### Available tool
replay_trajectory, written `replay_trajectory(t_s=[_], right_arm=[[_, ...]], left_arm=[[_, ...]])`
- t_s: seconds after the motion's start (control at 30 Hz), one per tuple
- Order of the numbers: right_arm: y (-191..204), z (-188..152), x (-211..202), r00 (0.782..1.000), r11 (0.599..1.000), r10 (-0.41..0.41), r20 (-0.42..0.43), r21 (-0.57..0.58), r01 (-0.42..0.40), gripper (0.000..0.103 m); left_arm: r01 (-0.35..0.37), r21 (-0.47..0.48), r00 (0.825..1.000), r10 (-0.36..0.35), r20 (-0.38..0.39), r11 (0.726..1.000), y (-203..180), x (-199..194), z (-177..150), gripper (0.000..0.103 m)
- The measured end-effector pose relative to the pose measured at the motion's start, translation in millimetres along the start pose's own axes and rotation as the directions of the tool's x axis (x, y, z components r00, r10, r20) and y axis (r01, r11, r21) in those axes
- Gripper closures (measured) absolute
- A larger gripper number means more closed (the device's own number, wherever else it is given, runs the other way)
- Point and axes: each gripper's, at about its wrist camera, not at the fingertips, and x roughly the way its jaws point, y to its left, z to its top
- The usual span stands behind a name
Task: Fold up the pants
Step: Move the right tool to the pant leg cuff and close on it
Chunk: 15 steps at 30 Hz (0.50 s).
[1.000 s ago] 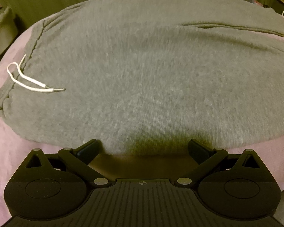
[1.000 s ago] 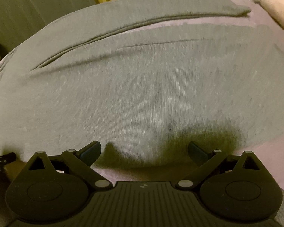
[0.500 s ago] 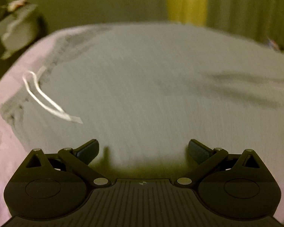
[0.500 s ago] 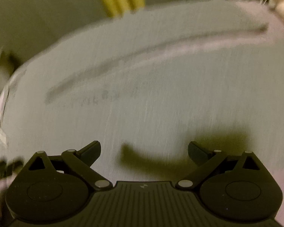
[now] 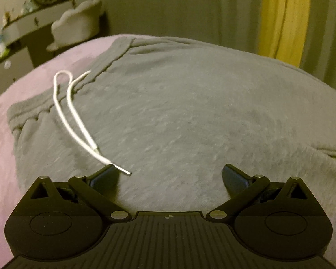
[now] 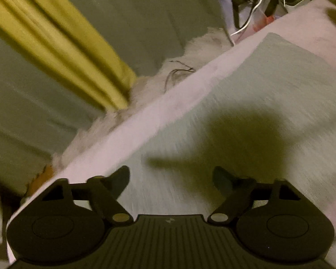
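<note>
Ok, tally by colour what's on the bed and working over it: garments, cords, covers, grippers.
Grey: 1, the pants
White: 1, the drawstring, both ends lying on the pants
Pink: 1, the bed cover
Black: 2, the left gripper and right gripper, jaws open, both empty
Total: 5

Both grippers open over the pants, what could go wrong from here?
1. The drawstring tip lies just beside the left gripper's left finger; closing here might pinch cord instead of pants.
2. The right gripper sits near the bed edge in a blurred view; a grab there could drag cloth off the side.
</note>
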Motion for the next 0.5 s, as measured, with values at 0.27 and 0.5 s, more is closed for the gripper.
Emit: replay_trajectory(t_s=[0.27,0.5], right_arm=[[7.9,30.9,53.3,0.984,0.981,-0.175,0.014,0.086,0.173,0.032],[14.3,23.3,69.0,0.971,0.969,-0.233,0.058,-0.071,0.237,0.050]], left_arm=[[0.019,-0.006,1.000,-0.019,0.002,1.000,1.7,4.5,-2.0,0.000],[0.016,0.000,1.000,-0.016,0.004,1.000,0.2,3.8,-3.2,0.000]])
